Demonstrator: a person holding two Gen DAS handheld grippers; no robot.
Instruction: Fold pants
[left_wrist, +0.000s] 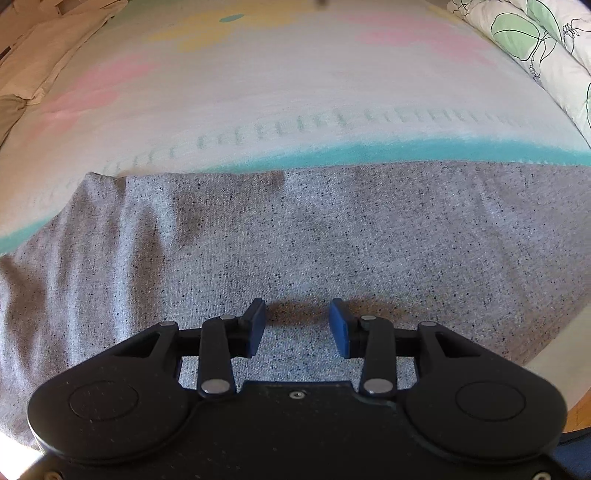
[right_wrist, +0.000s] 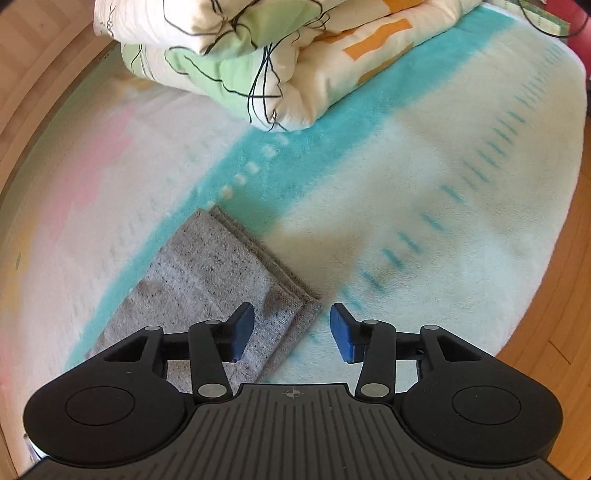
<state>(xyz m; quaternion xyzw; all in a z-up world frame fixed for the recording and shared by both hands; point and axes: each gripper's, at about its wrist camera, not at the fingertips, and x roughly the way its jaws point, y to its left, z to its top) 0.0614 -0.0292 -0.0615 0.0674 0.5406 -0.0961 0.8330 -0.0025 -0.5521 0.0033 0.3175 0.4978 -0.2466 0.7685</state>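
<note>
The grey speckled pants (left_wrist: 332, 236) lie flat on the bed, filling the lower half of the left wrist view. My left gripper (left_wrist: 297, 325) is open and empty, close above the middle of the fabric. In the right wrist view the pants (right_wrist: 207, 266) end in stacked leg cuffs with a corner near the middle. My right gripper (right_wrist: 291, 330) is open and empty, its left pad (right_wrist: 242, 328) over the cuff corner and its right pad (right_wrist: 341, 332) over the bed cover.
The bed cover (left_wrist: 295, 92) is white with teal, pink and yellow patches. A folded floral quilt (right_wrist: 258, 55) lies at the far side, also at the top right of the left wrist view (left_wrist: 535, 40). Beige pillows (left_wrist: 48, 48) lie far left. Wooden floor (right_wrist: 554, 332) surrounds the bed.
</note>
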